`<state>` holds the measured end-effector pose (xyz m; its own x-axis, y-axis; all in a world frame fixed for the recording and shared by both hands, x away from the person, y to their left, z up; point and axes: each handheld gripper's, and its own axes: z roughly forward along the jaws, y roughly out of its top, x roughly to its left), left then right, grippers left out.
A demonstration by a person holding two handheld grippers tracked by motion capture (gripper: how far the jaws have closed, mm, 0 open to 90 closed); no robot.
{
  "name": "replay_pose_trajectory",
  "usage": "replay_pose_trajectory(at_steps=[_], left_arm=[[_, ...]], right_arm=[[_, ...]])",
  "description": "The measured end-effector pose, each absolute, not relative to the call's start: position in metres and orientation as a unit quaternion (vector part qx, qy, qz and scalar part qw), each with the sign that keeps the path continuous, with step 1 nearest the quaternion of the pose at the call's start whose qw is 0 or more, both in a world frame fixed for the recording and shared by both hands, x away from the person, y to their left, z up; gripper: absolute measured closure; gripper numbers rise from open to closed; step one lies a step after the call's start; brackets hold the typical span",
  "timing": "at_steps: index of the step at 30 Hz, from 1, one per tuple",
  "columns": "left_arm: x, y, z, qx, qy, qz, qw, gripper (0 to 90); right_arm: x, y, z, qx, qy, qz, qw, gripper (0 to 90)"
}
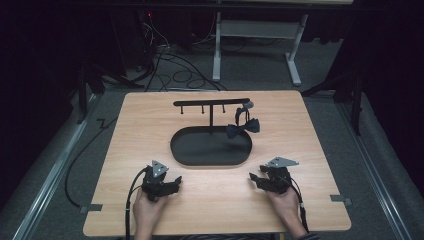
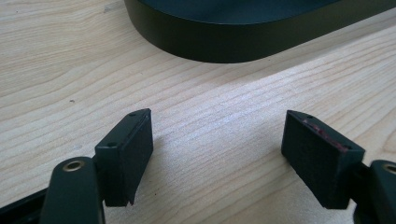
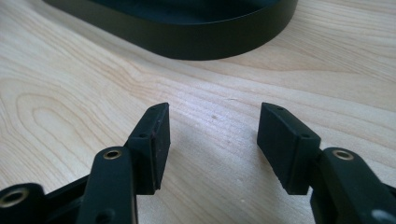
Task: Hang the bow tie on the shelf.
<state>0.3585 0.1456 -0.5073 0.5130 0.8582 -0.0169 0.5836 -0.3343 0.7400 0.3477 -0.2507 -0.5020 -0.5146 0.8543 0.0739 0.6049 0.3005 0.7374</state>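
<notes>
Simply matte oval tray [image 1: 180, 150] on woodgrain.

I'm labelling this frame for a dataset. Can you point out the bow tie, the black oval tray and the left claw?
bow tie [image 1: 243, 127], high view, on its centre knot.
black oval tray [image 1: 176, 150], high view, on its left rim.
left claw [image 1: 173, 183], high view, midway between its open fingertips.

High view: above the near edge of the desk [image 1: 215, 200], facing forward and down, far enough to take in the black tray [image 1: 210, 150] and floor beyond. Left gripper view: low over the wood, very near, facing the tray's rim [image 2: 210, 46]. Right gripper view: likewise low and close, sharing that tray rim [image 3: 187, 44].
</notes>
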Motion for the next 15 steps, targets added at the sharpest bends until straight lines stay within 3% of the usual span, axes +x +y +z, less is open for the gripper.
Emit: replay_pose_trajectory(at_steps=[4, 15], left_arm=[[0.3585, 0.1456, -0.5073, 0.794, 0.454, 0.193, 0.356, 25.4], [0.3585, 0.1456, -0.5073, 0.794, 0.454, 0.193, 0.356, 25.4]], right_arm=[[0.3440, -0.2419, -0.5025, 0.443, 0.804, 0.344, 0.199, 42.4], [0.3443, -0.2421, -0.5025, 0.443, 0.804, 0.345, 0.197, 42.4]])
